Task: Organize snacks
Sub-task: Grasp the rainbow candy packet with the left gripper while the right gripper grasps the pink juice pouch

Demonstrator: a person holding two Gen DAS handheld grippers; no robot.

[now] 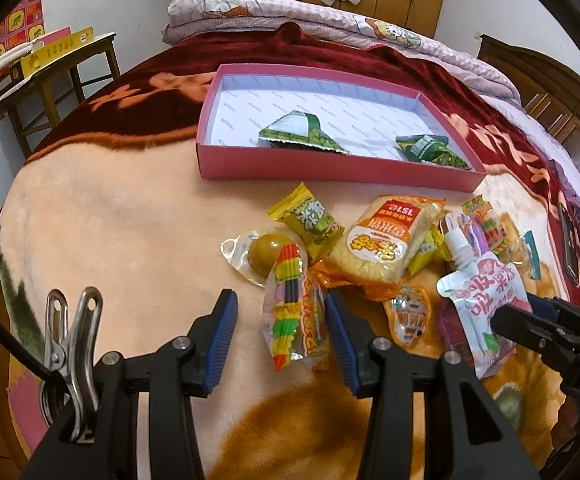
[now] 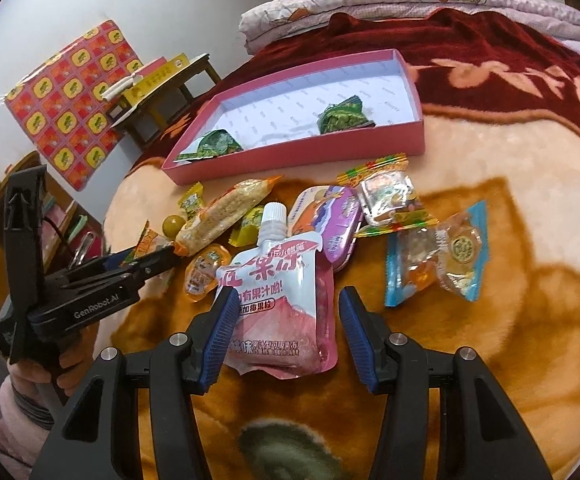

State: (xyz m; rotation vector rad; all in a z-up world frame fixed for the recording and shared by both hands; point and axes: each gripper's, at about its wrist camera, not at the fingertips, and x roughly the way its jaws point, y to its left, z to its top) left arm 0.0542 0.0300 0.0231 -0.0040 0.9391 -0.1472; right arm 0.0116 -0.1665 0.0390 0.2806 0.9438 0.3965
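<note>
Left gripper (image 2: 162, 258) reads "GenRobot.AI"; noodle packet (image 1: 385, 240) shows "151g".

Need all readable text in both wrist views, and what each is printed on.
"GenRobot.AI": side of the left gripper body, right wrist view.
"DAS", cut off at the frame edge: body of the right gripper, left wrist view.
"有果汁哟!": front of the pink drink pouch; its other print is partly legible at best.
"151", upside down: orange noodle packet.
Other wrappers and the pink box lining: too small or blurred.
</note>
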